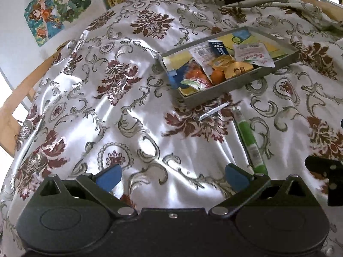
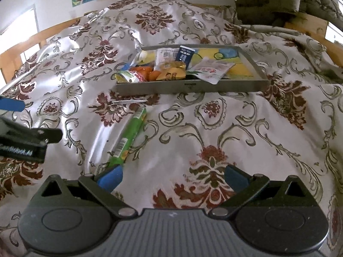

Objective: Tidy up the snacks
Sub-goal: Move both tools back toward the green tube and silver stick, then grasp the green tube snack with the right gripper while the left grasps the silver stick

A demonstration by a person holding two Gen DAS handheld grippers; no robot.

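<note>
A grey tray [image 1: 216, 92] [image 2: 193, 86] on the floral cloth holds several snack packets, among them a white pouch [image 1: 254, 54] [image 2: 212, 69], a dark blue carton [image 1: 218, 47] [image 2: 184, 55] and orange packets [image 1: 217, 76] [image 2: 154, 73]. A long green snack stick [image 1: 249, 139] [image 2: 129, 137] lies on the cloth in front of the tray, with a thin silver wrapper [image 1: 214, 111] [image 2: 128, 101] beside it. My left gripper [image 1: 172, 176] is open and empty, left of the stick. My right gripper [image 2: 172, 176] is open and empty, its left finger near the stick's near end.
The patterned satin cloth [image 1: 120, 107] [image 2: 235, 128] covers the whole surface, with folds and wooden edges [image 1: 19, 92] at the sides. Posters [image 1: 57, 6] hang on the wall behind. The left gripper shows at the left edge of the right wrist view [image 2: 25, 137].
</note>
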